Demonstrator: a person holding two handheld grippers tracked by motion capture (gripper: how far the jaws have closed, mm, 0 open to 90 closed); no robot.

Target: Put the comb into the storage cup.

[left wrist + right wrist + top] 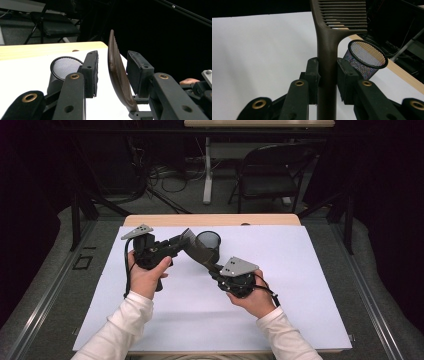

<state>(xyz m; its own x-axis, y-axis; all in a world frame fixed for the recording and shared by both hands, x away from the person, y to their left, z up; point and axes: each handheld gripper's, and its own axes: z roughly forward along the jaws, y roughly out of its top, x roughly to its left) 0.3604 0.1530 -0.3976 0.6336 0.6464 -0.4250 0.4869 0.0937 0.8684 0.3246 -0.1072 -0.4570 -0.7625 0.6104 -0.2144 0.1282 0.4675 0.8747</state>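
The right tool [327,72] is clenched on the handle of a long dark-brown plastic comb [329,32]. Its long axis runs up-left to the left tool [112,72], whose jaws flank the toothed end, not gripping, beside a black mesh cup [208,244] on the white-covered bench [300,285].

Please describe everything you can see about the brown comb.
The comb is dark brown and looks like plastic, with a slim handle that widens into a flat head of parallel teeth. It is held above the white table cover, near the mesh cup. The right gripper clamps its handle with both pads. Its toothed end stands between the pads of the left gripper, edge-on in the left gripper view; a gap shows on the left side, and contact on the right is unclear.
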